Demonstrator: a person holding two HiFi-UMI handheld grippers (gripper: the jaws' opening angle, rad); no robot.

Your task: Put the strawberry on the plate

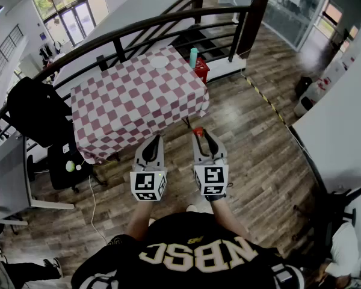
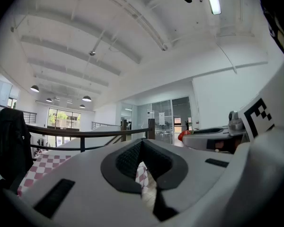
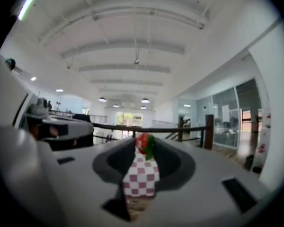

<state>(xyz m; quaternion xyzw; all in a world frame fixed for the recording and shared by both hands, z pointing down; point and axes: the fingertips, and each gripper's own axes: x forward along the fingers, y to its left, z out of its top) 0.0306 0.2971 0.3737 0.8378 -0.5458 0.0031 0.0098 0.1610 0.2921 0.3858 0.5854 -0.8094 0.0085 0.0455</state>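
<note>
My right gripper (image 1: 202,135) is shut on a red strawberry (image 1: 198,131) with a green top, held at the jaw tips. The right gripper view shows that strawberry (image 3: 144,144) pinched between the dark pads. It hangs over the wooden floor, just short of the near right corner of the table with the red-and-white checked cloth (image 1: 126,101). A white plate (image 1: 159,62) lies near the table's far edge. My left gripper (image 1: 153,140) is shut and holds nothing, level with the right one and over the table's near edge. The left gripper view catches the strawberry (image 2: 183,135) off to the right.
A teal bottle (image 1: 194,56) stands at the table's far right corner above a red crate (image 1: 201,71). A dark curved railing (image 1: 168,20) runs behind the table. A black chair draped with a jacket (image 1: 39,110) is at the left. A white wall (image 1: 343,101) rises on the right.
</note>
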